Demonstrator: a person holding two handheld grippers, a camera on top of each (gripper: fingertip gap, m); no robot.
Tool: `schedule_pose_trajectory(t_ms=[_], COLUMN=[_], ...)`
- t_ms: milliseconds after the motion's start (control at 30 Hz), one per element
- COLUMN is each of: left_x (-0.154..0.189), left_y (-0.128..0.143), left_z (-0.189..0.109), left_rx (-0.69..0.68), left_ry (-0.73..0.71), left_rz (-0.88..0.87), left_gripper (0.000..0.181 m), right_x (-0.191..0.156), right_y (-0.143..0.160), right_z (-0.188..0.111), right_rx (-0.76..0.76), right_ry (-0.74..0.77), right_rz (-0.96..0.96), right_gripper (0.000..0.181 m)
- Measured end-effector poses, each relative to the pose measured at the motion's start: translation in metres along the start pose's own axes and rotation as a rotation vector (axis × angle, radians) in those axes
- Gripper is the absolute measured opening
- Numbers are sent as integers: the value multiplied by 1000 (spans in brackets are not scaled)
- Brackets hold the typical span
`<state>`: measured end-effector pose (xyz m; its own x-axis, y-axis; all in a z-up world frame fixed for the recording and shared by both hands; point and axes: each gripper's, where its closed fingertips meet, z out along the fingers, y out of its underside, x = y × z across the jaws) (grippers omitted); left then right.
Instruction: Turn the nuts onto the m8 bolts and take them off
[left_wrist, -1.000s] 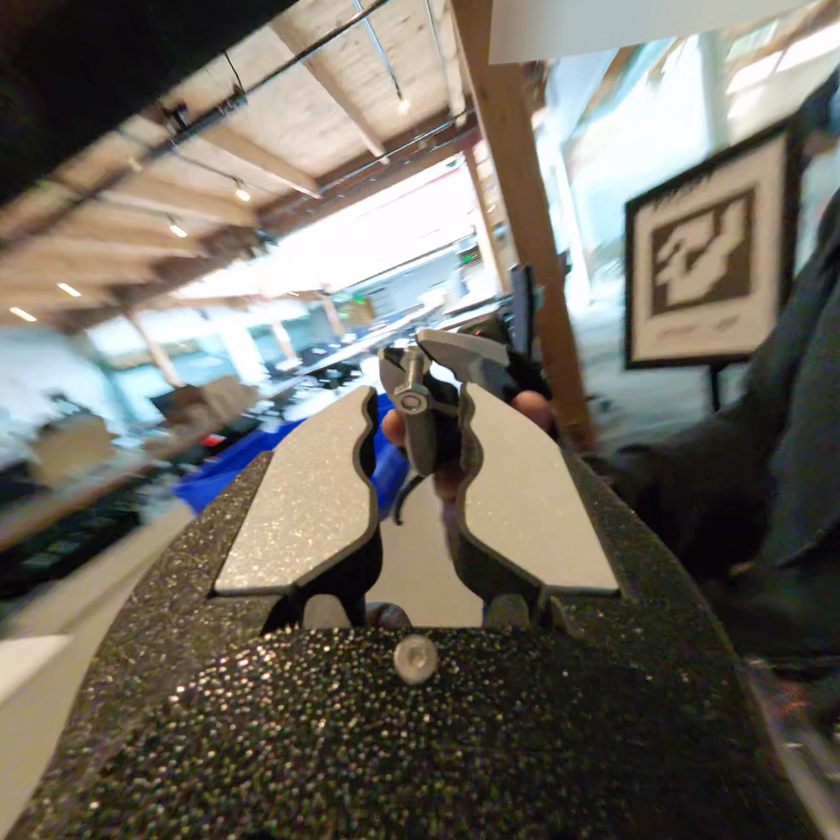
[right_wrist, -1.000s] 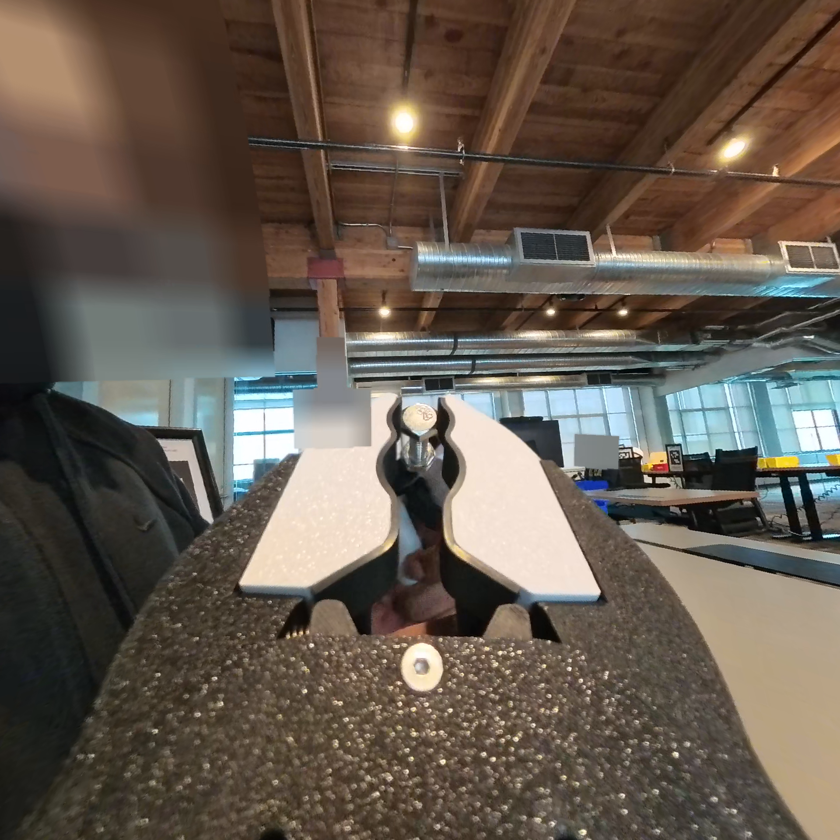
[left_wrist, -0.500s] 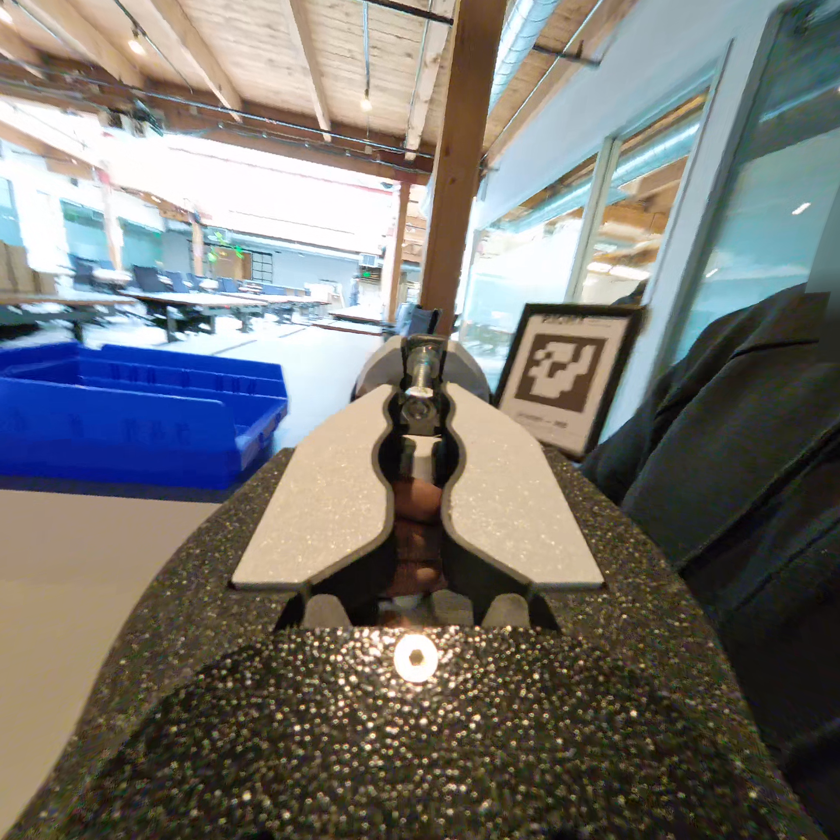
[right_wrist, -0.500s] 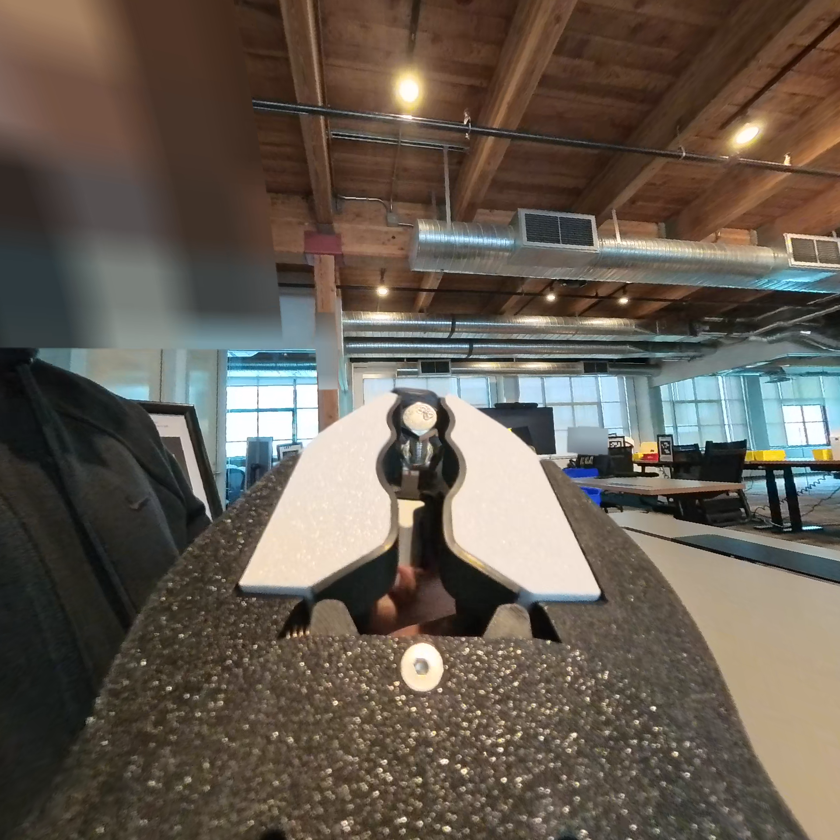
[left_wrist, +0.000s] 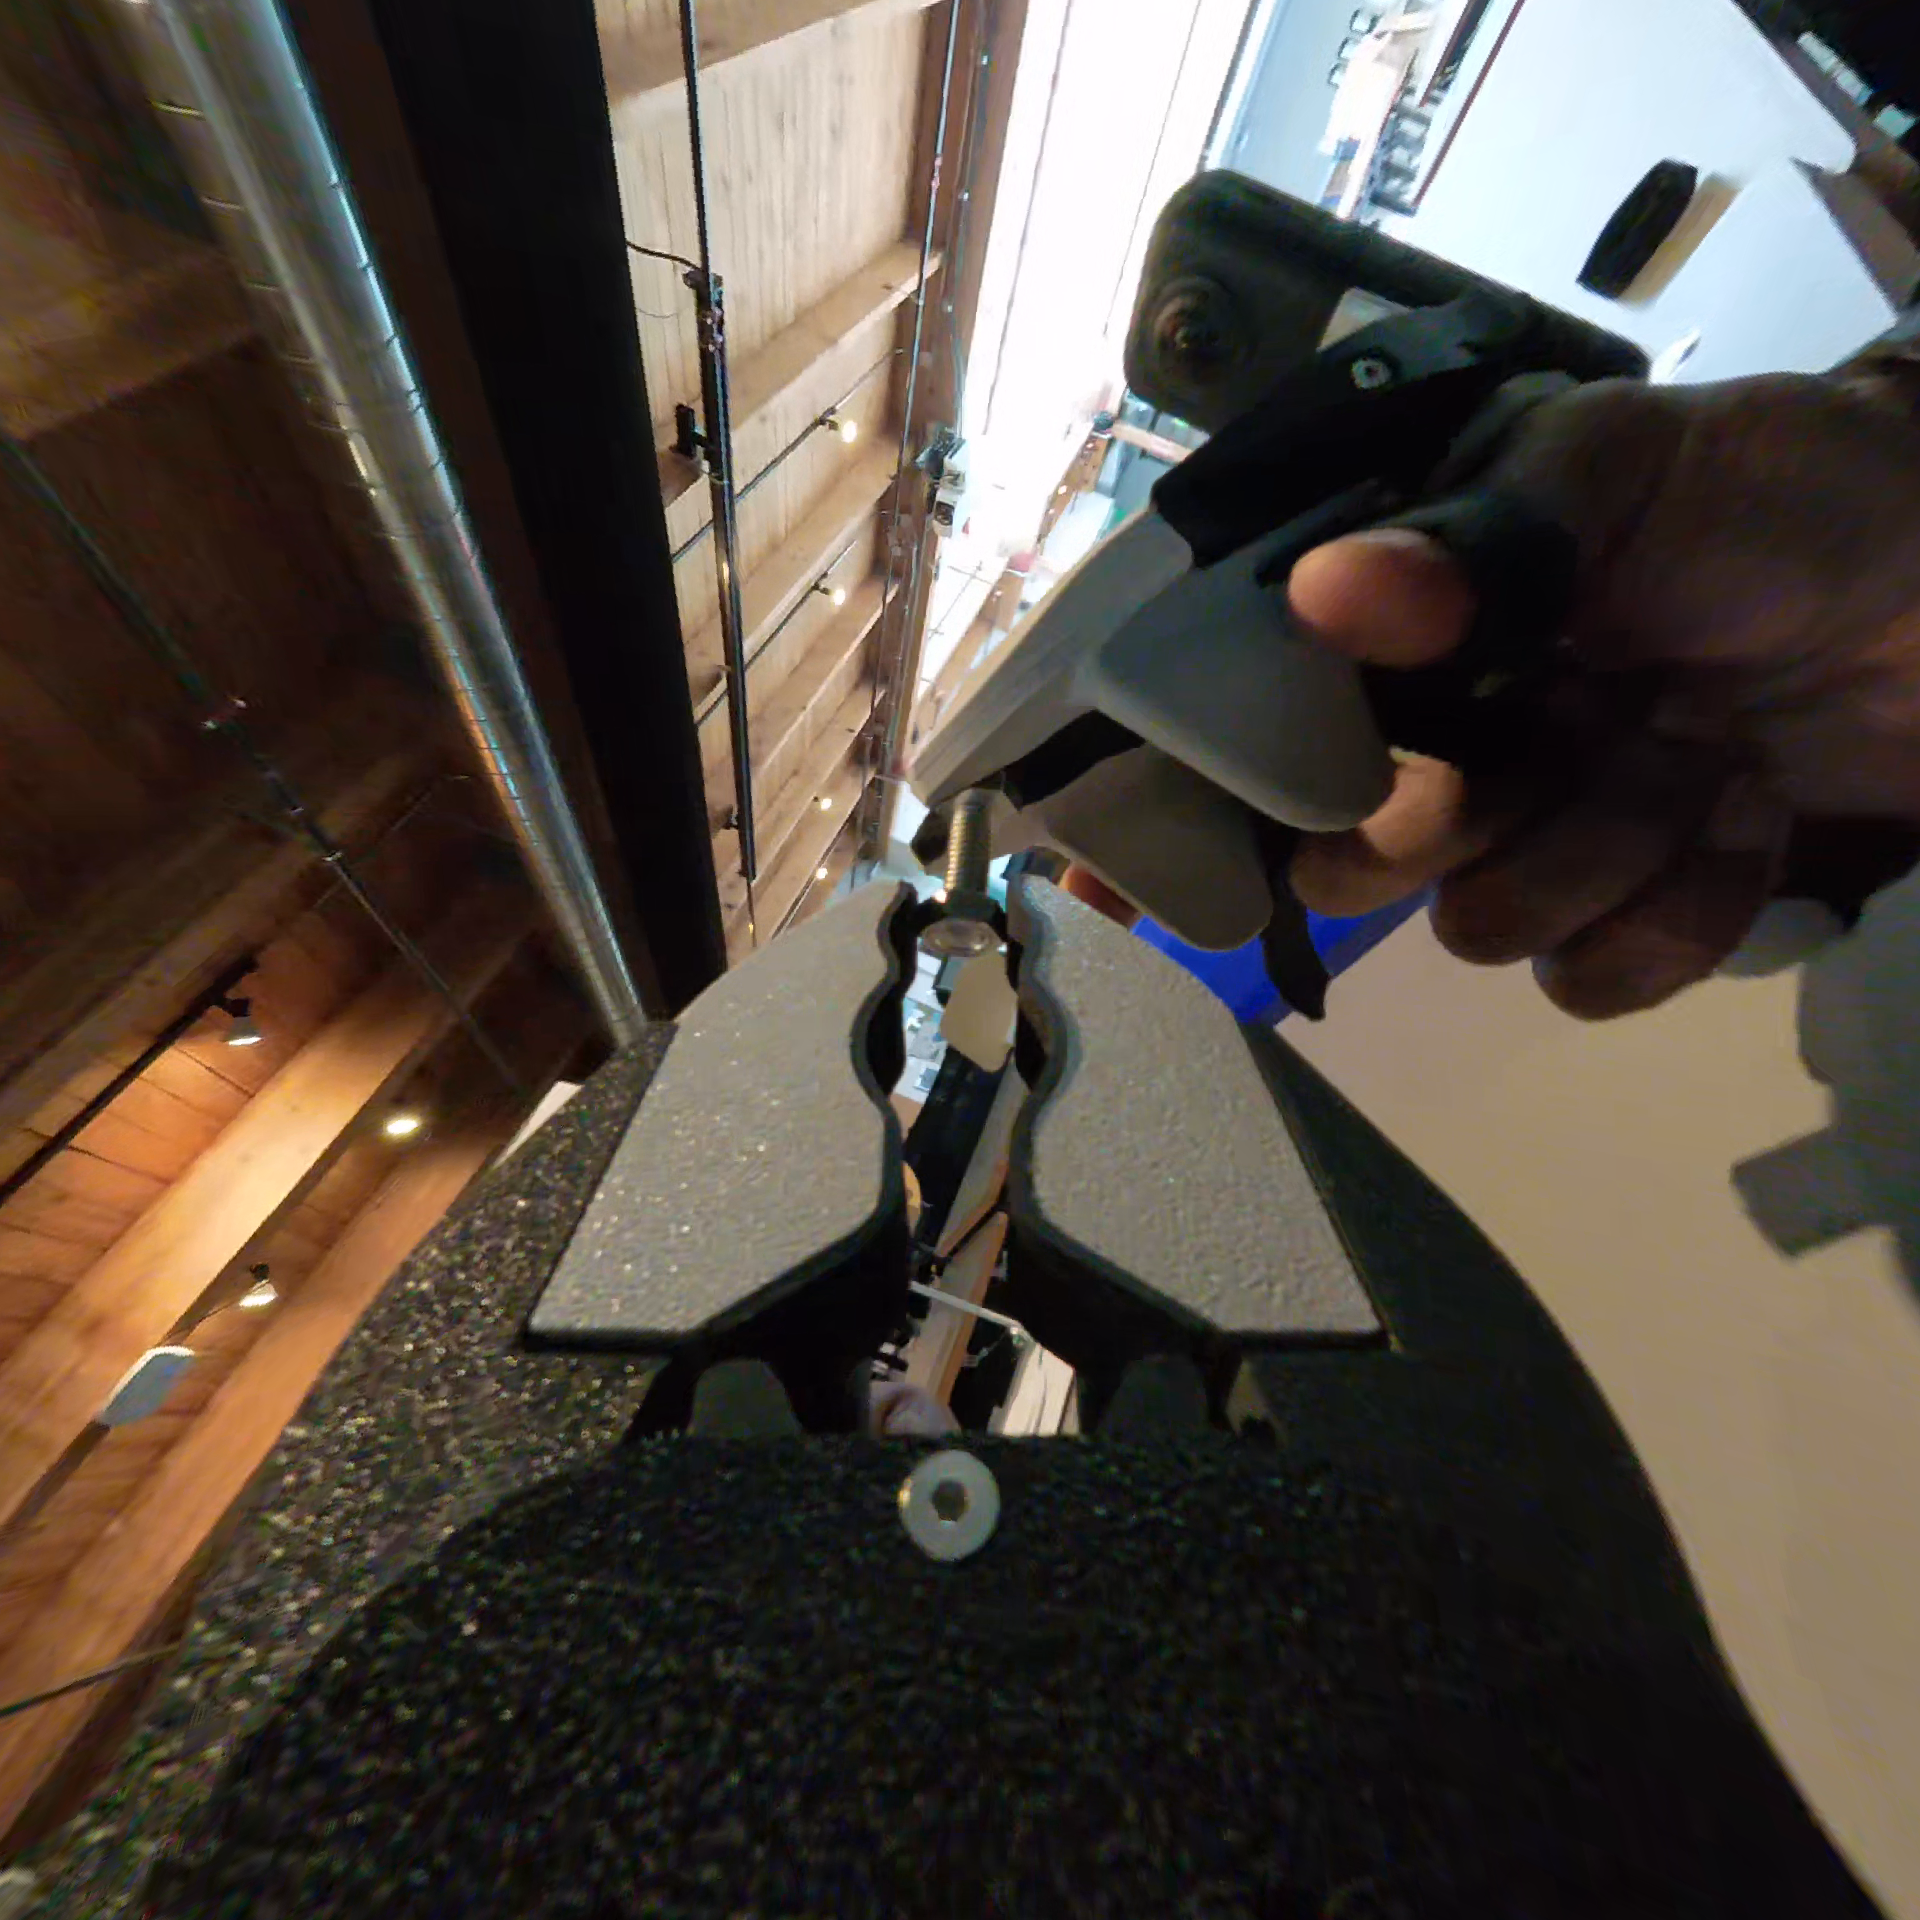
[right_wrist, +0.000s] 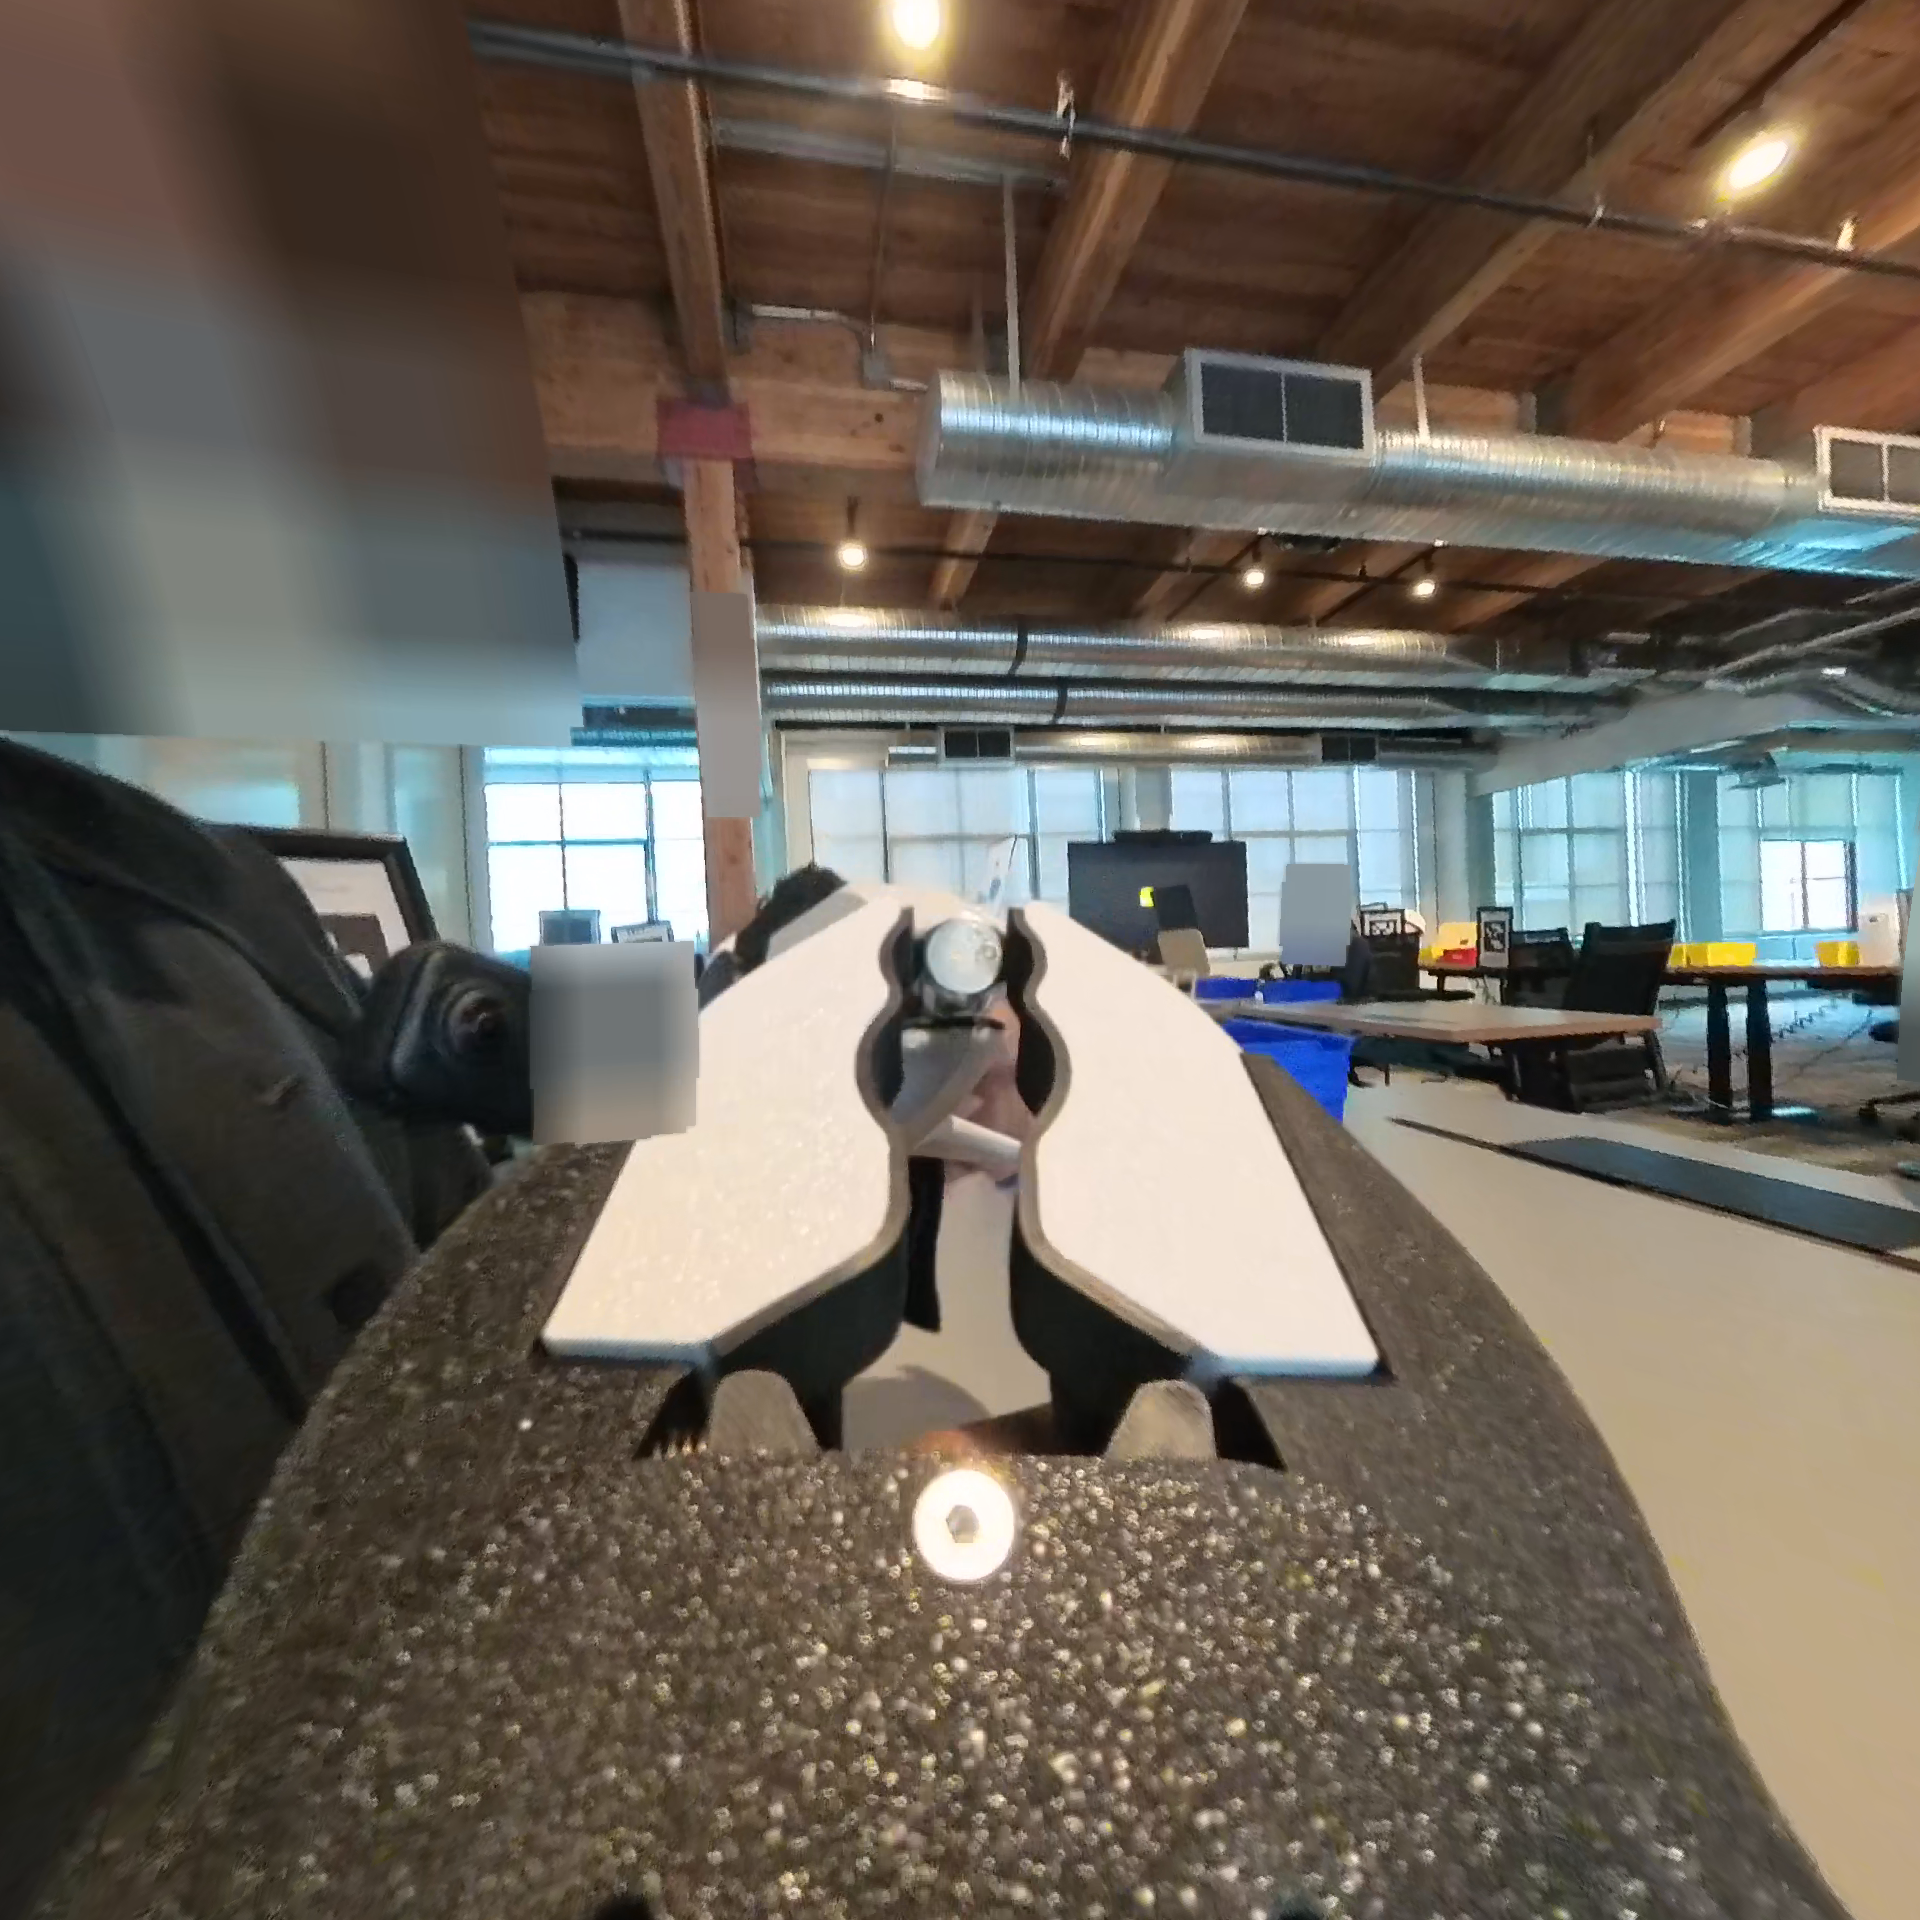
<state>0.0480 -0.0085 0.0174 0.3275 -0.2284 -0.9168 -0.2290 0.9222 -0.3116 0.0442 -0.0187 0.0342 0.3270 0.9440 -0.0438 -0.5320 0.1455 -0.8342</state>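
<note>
Nut (left_wrist: 958, 938) sits at the tip of the left gripper (left_wrist: 961, 940), pinched between the two finger tips, jaws closed onto it. Bolt (left_wrist: 966, 847) runs from the nut toward 12 o'clock, threaded shank bare between nut and the right gripper (left_wrist: 971, 795), whose jaws clamp the head end; a hand (left_wrist: 1621, 665) grips that tool at 2 o'clock. Right wrist view: bolt head (right_wrist: 964, 958) seated between the tips of the right gripper (right_wrist: 962, 961), jaws closed on it, the left gripper's camera lens at 9 o'clock. Judgement: nut is engaged only at the shank's free end, most thread exposed, so either early in threading on or nearly off; cannot tell which. Blue bin (left_wrist: 1236, 971) behind, at 3 o'clock of the nut.
</note>
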Motion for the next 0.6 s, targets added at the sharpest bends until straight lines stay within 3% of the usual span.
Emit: schedule_pose_trajectory(t_ms=[333, 600], left_x=[9, 20], left_y=[7, 4], left_z=[-13, -20], left_rx=[-17, -11], left_ry=[200, 306], left_rz=[-1, 52], left_gripper=[15, 15], right_x=[0, -7], right_y=[26, 38], right_z=[-9, -13], right_rx=[-351, -414], right_ry=[-22, -78], right_rz=[-252, -244], right_gripper=[34, 29])
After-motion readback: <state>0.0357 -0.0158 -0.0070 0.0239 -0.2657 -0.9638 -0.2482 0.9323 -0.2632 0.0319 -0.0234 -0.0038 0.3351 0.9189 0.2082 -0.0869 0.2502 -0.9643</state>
